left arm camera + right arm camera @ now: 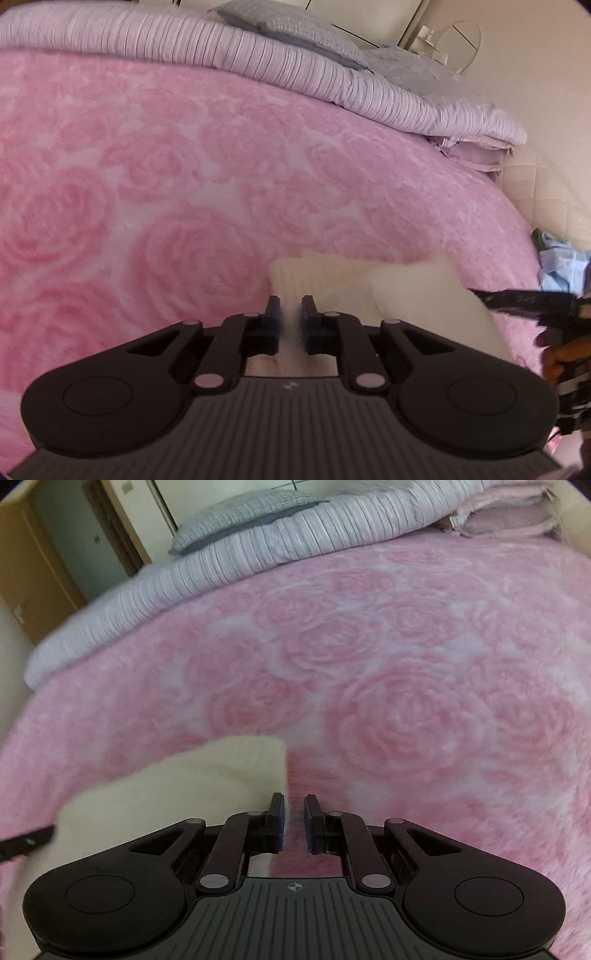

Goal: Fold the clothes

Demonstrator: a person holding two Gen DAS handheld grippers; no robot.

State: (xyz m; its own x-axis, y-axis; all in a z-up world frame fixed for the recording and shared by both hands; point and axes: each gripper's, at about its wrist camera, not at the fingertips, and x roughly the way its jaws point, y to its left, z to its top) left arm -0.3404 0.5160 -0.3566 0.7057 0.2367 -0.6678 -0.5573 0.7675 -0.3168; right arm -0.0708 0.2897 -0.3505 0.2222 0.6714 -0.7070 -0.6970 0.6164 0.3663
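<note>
pink rose-print blanket [184, 177] covering the bed, striped duvet [295, 70] and grey pillow [280, 22] bunched at the far end, doorway [74, 535] beyond. cream knit garment [332, 277] lying on the blanket, near edge hidden behind the claws. left claw [291, 308] narrowed onto its ribbed edge. right claw [294, 806] nearly closed at its corner, grip blurry, hard to confirm.
</note>
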